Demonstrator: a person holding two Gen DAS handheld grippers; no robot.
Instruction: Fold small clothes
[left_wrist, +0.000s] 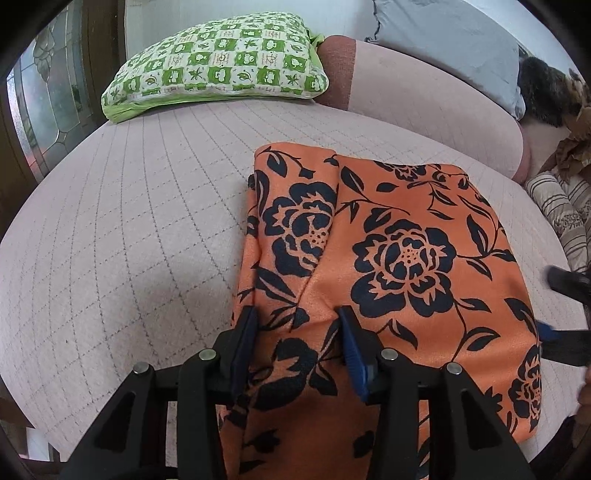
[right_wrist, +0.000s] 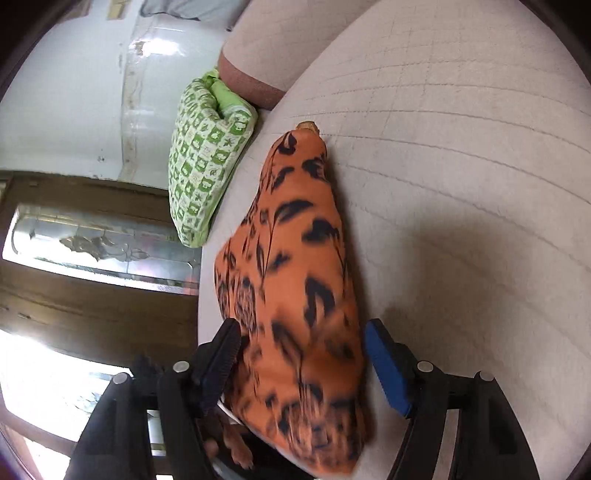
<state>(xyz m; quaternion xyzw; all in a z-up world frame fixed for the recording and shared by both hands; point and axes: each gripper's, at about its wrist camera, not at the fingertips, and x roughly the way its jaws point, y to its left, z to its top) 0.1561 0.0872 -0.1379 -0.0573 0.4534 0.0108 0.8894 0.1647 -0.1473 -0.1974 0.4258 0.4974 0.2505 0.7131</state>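
Note:
An orange cloth with black flowers (left_wrist: 399, 236) lies folded on the pink quilted bed (left_wrist: 129, 229), its near end hanging over the bed's edge. My left gripper (left_wrist: 297, 328) stands over the cloth's near left part. Its jaws are apart, with a strip of the cloth between the blue pads (left_wrist: 351, 343); I see no pinch. In the right wrist view the same cloth (right_wrist: 295, 266) is blurred and bunched, and it runs between the spread fingers of my right gripper (right_wrist: 301, 354), which do not press on it. The right gripper (left_wrist: 565, 314) also shows at the cloth's right edge.
A green and white checked pillow (left_wrist: 221, 66) lies at the head of the bed. A grey pillow (left_wrist: 454, 40) and a dark furry thing (left_wrist: 546, 92) are at the back right. Striped fabric (left_wrist: 565, 206) lies at the right, and a patterned glass door (right_wrist: 96, 247) stands beyond the bed.

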